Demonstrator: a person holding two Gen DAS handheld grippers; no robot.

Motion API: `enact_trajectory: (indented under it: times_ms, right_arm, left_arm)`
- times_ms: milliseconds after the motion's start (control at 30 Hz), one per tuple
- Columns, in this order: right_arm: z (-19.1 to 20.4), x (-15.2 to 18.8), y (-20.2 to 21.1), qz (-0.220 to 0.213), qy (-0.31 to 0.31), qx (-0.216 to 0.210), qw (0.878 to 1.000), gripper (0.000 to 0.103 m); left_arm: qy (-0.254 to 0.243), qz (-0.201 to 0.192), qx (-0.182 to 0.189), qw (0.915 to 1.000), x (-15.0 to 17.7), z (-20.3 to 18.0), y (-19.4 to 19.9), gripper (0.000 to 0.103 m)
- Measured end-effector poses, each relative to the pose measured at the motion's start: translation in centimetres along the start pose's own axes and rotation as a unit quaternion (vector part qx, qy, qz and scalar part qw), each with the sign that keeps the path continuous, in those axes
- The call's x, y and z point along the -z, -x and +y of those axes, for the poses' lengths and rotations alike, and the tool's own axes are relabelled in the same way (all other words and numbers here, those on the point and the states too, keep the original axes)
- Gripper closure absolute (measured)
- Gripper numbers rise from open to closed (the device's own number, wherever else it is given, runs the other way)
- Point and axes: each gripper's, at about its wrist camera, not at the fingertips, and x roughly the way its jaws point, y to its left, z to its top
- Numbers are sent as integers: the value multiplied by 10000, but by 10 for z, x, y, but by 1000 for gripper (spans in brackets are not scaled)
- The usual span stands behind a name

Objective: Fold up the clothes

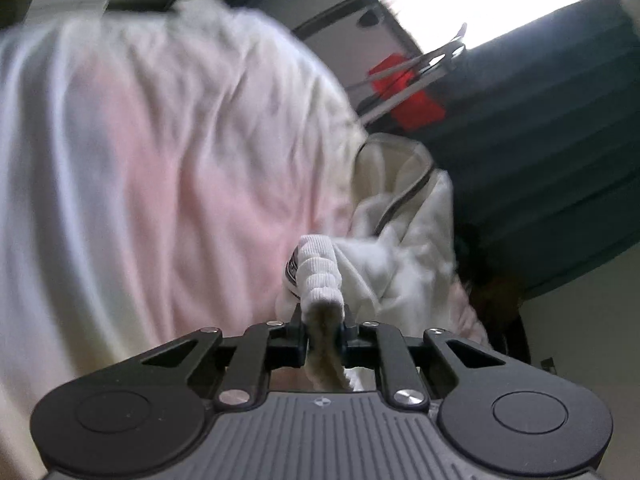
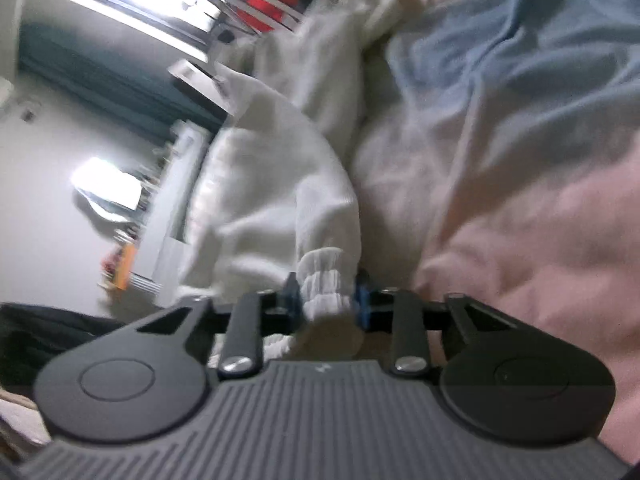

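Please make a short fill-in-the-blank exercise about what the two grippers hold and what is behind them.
1. The left gripper is shut on a ribbed white ____ of the garment.
2. The right gripper is ____ on the other cuff.
3. The bedding beside the garment is pink and pale ____.

Missing words: cuff; shut; blue

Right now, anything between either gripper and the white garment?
No. Both are already on it: the left gripper is clamped on one ribbed cuff and the right gripper on another cuff of the white garment. Only the pink and blue bedding lies beside it.
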Motion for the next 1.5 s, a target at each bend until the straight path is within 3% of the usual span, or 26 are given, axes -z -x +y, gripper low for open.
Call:
enact_trajectory:
  times_ms: [167, 300, 367, 467, 600, 733, 867, 967, 1033, 1133, 1167, 1233, 1267, 1333, 1500]
  right_arm:
    - [72, 63, 7, -185, 308, -355, 9987, 81]
    - [133, 113, -32, -322, 198, -851, 9957, 81]
    - [162, 128, -64, -355, 107, -1153, 9926, 81]
    - [211, 144, -119, -403, 587, -1290, 9891, 81]
    - [244, 155, -200, 42, 567, -1370, 9889, 81]
    - [260, 158, -266, 512, 744, -1097, 9898, 81]
    - [268, 159, -288, 790, 1114, -924, 9863, 79]
    - [278, 156, -283, 944, 1458, -793, 9816, 76]
    - [286, 156, -277, 1061, 1732, -672, 9768, 75]
    - [293, 156, -258, 1102, 1911, -604, 9735, 65]
    - [294, 155, -247, 1013, 1986, -571, 9732, 50]
    - [294, 153, -219, 751, 2180, -491, 9718, 27]
    - [295, 152, -206, 620, 2276, -450, 9707, 20]
    - [295, 149, -178, 357, 2466, -369, 9678, 21]
    - [296, 142, -110, -301, 2929, -164, 9555, 21]
  left_arm:
    - [-670, -439, -256, 9965, -83, -43, 5, 89]
    - [-1070, -773, -685, 9889, -152, -69, 14, 89]
    - [-1161, -926, -1024, 9836, -188, -65, 12, 89]
    - [-1294, -1153, -1528, 9729, -242, -59, 10, 89]
    - [-1237, -1155, -2285, 9587, -301, -20, -20, 89]
    - [-504, -884, -2510, 9626, -337, 42, -60, 88]
    - [-355, -767, -2524, 9639, -342, 69, -72, 87]
    - [-366, -679, -2554, 9638, -340, 79, -68, 80]
    - [-463, -597, -2599, 9627, -331, 75, -55, 69]
    - [-714, -582, -2548, 9626, -309, 65, -23, 52]
    - [-848, -634, -2526, 9618, -299, 58, -14, 49]
    - [-1115, -757, -2453, 9600, -272, 41, 3, 32]
    - [-1248, -818, -2415, 9589, -259, 32, 12, 29]
    - [-1526, -941, -2316, 9561, -230, 14, 29, 21]
    - [-1979, -1022, -1849, 9572, -135, -27, 60, 21]
